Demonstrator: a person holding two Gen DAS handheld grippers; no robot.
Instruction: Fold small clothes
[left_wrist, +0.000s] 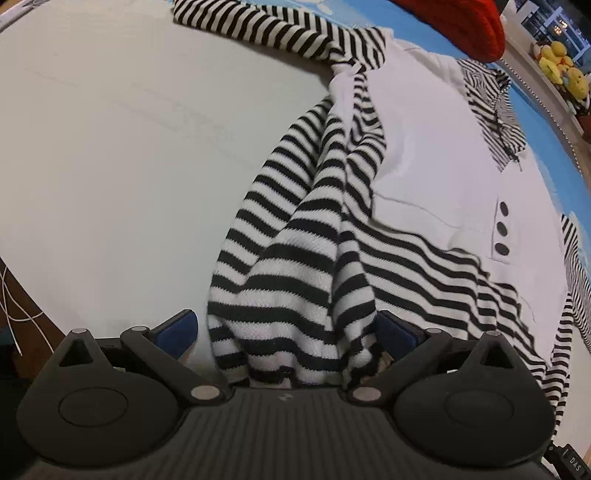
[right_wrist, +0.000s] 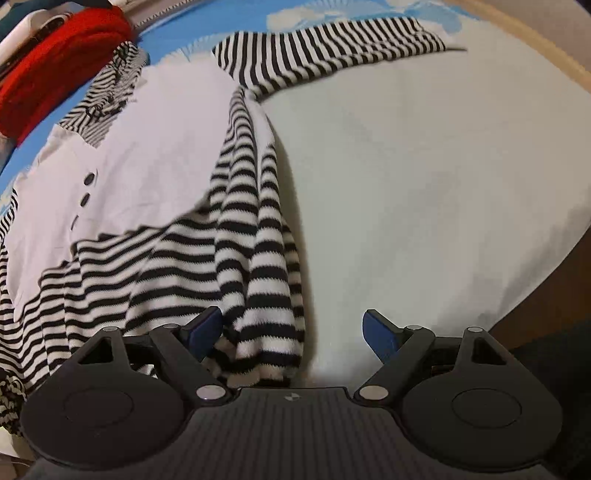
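Note:
A black-and-white striped top with a white front panel (left_wrist: 424, 147) and three black buttons (left_wrist: 501, 229) lies flat on the white cover. In the left wrist view its left striped edge (left_wrist: 288, 288) is bunched into upright folds. My left gripper (left_wrist: 286, 332) stands open around that bunch, the left pad (left_wrist: 177, 330) clear of the cloth. In the right wrist view the same white panel (right_wrist: 166, 129) shows, with the right striped edge (right_wrist: 258, 266) bunched. My right gripper (right_wrist: 291, 330) is open; the cloth sits by its left pad (right_wrist: 205, 328), the right pad apart.
One striped sleeve (left_wrist: 258, 26) stretches away to the left, the other (right_wrist: 332, 44) to the right. A red knit item (right_wrist: 62, 55) and blue patterned mat (right_wrist: 221, 22) lie beyond the collar. Yellow plush toys (left_wrist: 561, 70) sit far right. White cables (left_wrist: 11, 302) hang off the cover's edge.

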